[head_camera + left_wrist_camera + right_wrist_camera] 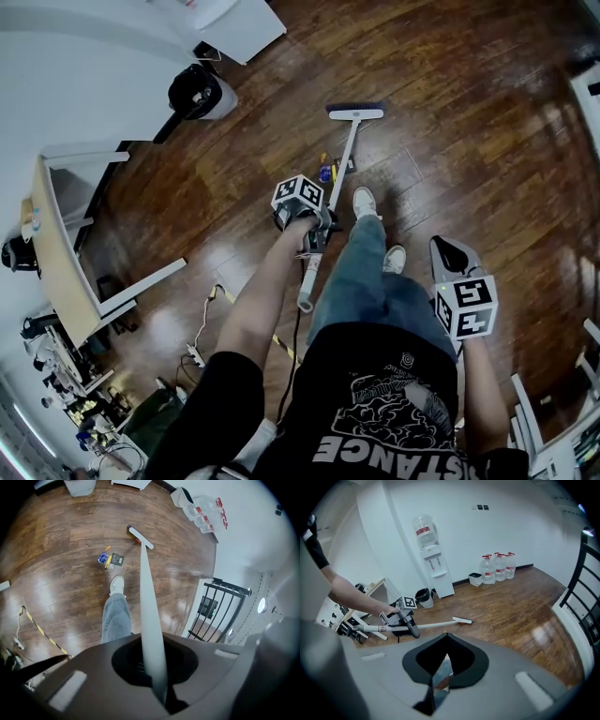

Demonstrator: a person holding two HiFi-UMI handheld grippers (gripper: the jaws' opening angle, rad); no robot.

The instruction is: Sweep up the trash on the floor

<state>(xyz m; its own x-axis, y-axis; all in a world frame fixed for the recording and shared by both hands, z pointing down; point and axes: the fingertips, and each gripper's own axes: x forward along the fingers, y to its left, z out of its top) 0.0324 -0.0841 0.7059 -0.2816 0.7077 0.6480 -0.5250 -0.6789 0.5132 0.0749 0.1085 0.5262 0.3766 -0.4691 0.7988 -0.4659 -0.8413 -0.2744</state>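
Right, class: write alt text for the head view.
Seen from above, the left claw grips a white broom whose head rests on the wooden floor just past some small trash. The right claw is held apart from the broom.

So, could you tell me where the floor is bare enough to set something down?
Bare boards lie right of the broom head and the shoes. Crowded: the trash left of the broom's handle, and cables by the desk at the head view's left.

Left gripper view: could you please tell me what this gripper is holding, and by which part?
The left gripper is shut on the long white broom handle, gripping its upper shaft, short of the free top end.
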